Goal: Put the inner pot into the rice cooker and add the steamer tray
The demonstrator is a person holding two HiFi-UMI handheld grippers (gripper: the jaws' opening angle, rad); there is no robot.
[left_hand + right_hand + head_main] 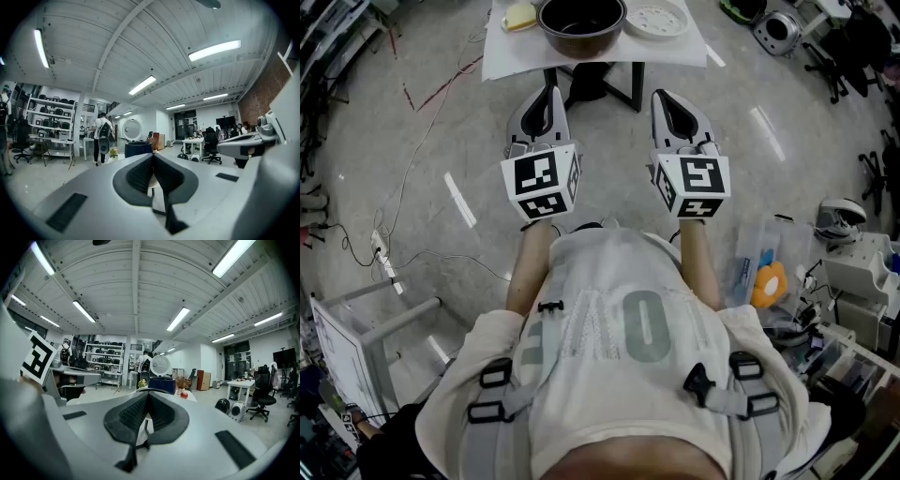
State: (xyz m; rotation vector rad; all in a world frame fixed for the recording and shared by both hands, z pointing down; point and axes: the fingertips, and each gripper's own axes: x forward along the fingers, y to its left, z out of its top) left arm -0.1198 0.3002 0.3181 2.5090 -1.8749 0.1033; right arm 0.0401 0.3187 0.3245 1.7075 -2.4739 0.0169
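A black inner pot [581, 23] stands at the near edge of a white-covered table [502, 56], seen in the head view. To the pot's right lies a white round steamer tray [656, 19]. My left gripper [549, 96] and right gripper [667, 99] are held side by side just short of the table, both shut and empty. Beyond the left gripper [153, 157], the left gripper view shows a dark blue rice cooker [138, 149] with its round white lid [131, 130] raised. The same cooker [161, 382] stands behind the shut right gripper [148, 397].
A yellow item [520, 16] lies on the table left of the pot. Cables [422, 103] trail over the floor at left. Plastic bins and clutter [778, 281] crowd the right side. A person with a backpack [102, 136] stands far off near shelving. Office chairs and desks [208, 145] are at the back right.
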